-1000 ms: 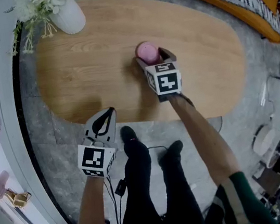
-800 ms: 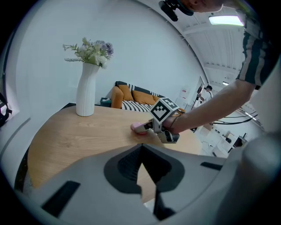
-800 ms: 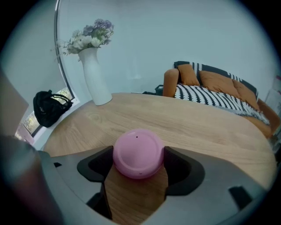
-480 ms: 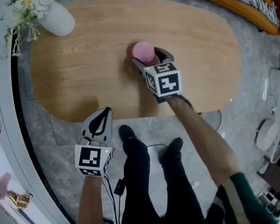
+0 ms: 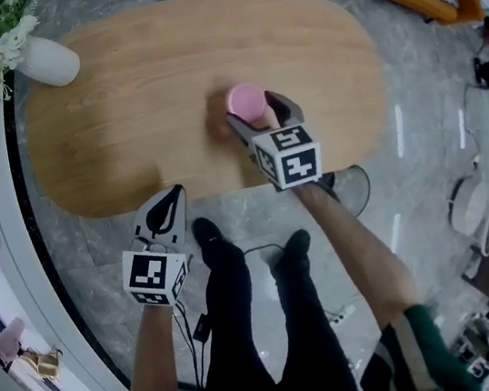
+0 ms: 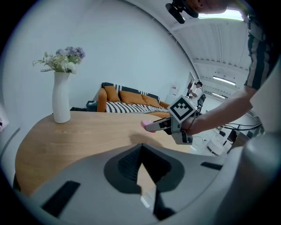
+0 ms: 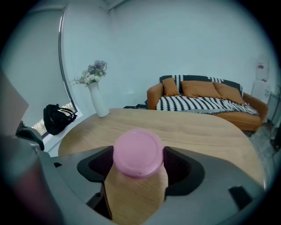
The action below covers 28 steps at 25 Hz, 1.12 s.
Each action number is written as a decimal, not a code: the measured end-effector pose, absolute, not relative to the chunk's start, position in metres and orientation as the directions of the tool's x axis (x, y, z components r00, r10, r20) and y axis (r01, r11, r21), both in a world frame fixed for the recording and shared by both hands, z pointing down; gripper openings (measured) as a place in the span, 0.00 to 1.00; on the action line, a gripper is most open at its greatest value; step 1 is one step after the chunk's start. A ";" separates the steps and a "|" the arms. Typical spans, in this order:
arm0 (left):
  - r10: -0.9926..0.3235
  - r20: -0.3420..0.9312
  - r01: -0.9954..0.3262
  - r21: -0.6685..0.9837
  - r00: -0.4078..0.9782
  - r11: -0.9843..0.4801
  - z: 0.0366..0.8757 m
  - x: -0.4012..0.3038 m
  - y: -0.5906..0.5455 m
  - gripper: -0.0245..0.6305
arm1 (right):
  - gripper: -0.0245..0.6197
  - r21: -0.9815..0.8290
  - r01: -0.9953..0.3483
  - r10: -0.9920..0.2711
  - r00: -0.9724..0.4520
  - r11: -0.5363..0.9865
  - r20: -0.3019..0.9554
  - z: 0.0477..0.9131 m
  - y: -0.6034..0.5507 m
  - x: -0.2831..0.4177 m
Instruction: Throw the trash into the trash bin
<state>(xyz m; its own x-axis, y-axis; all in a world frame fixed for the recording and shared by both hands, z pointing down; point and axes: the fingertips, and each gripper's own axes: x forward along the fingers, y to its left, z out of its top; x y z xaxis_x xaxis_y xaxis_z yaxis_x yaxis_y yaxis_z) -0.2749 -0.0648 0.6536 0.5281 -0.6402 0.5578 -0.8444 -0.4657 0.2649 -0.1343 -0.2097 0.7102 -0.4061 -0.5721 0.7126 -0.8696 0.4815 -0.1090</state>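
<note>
Right gripper view shows your right gripper (image 7: 138, 169) clamped on the pink trash (image 7: 138, 151), held just above the table (image 7: 197, 127), likely for carrying to a bin, while your left gripper (image 6: 140, 154) hangs closed, empty.

The person is wearing a dark green top whose sleeves (image 5: 417, 344) are showing pale stripes near the cuff, together with black trousers (image 5: 247, 328) and black footwear (image 5: 206, 234). The left gripper (image 5: 175, 201) and right gripper (image 5: 252, 108) are presenting pale grey shells with black inner jaw faces, each carrying a white cube (image 5: 286, 156) printed with black square markers. A thin black cable (image 5: 196, 354) is running alongside the left forearm.
</note>
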 end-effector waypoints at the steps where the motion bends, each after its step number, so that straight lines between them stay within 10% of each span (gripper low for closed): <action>1: -0.633 0.554 -0.836 0.264 0.540 -0.482 0.651 -0.262 -0.063 0.04 | 0.59 -0.113 -0.878 -0.583 -0.399 0.465 0.708 0.707 -0.203 -0.119; 28: -0.381 0.534 -0.576 0.261 0.755 -0.774 0.644 0.048 0.004 0.04 | 0.59 -0.176 -0.978 -0.711 -0.204 0.114 0.673 0.690 -0.018 0.203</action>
